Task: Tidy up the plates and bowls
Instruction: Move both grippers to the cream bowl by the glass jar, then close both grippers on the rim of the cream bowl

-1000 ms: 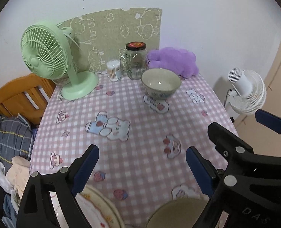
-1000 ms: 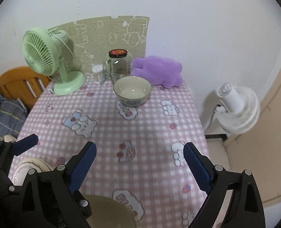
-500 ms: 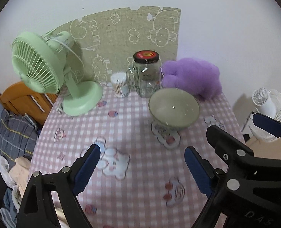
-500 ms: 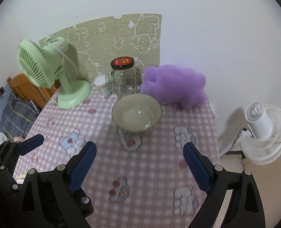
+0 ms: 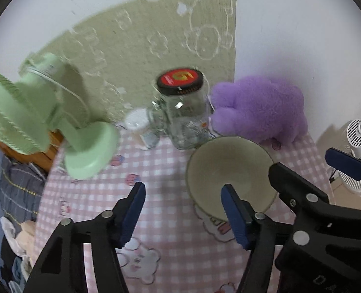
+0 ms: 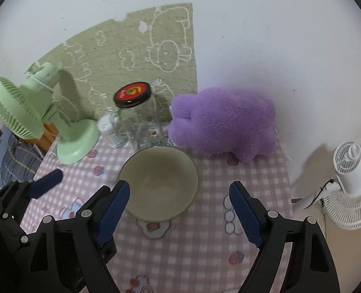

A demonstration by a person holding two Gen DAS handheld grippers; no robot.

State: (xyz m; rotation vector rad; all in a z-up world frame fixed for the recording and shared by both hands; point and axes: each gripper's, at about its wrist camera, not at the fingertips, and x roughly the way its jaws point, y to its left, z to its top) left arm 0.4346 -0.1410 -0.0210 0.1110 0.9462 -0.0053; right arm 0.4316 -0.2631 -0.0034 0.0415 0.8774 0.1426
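A pale green-cream bowl [image 5: 231, 171] stands upright on the pink checked tablecloth near the back of the table; it also shows in the right wrist view [image 6: 158, 183]. My left gripper [image 5: 183, 210] is open and empty, its right finger over the bowl's near rim. My right gripper [image 6: 178, 207] is open and empty, its jaws straddling the bowl's near side from above. The right gripper's fingers [image 5: 295, 183] show at the right of the left wrist view.
Behind the bowl stand a glass jar with a black and red lid [image 6: 139, 117], a small white-capped container [image 6: 106, 125], a purple plush toy [image 6: 224, 122] and a green desk fan [image 6: 41, 114]. A white floor fan [image 6: 351, 180] stands off the table's right edge.
Both grippers have moved forward over the table towards the bowl, which now looks much larger and nearer. The plates at the near edge have dropped out of view. The jaws stay open.
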